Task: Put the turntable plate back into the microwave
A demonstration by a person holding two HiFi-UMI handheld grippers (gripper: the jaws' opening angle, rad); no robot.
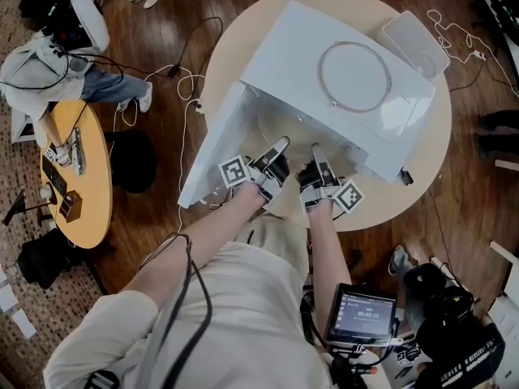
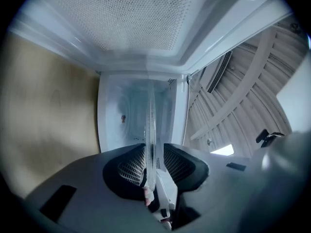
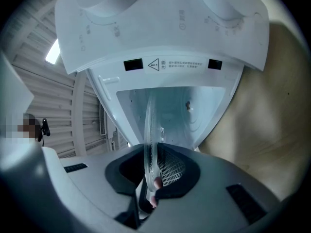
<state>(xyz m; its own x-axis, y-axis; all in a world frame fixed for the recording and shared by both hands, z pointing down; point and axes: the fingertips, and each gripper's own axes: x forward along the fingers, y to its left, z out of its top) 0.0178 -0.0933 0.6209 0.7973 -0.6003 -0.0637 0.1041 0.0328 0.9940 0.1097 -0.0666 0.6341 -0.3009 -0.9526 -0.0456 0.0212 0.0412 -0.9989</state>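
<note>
Clear glass turntable plate (image 3: 149,130), partly inside open white microwave (image 1: 324,96)

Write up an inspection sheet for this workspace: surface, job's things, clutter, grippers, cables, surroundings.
Surface: round pale table, mostly taken up by the microwave.
Job's things: white microwave, door open; glass plate reaching into the cavity, its near rim between both grippers.
Clutter: clear box behind the microwave.
Grippers: left gripper open, plate rim between its jaws with a gap on each side; right gripper shut on the plate rim.
Cables: white cable on the floor; another beyond the table.
Surroundings: wooden floor; small second table with a seated person; screen near the operator.
</note>
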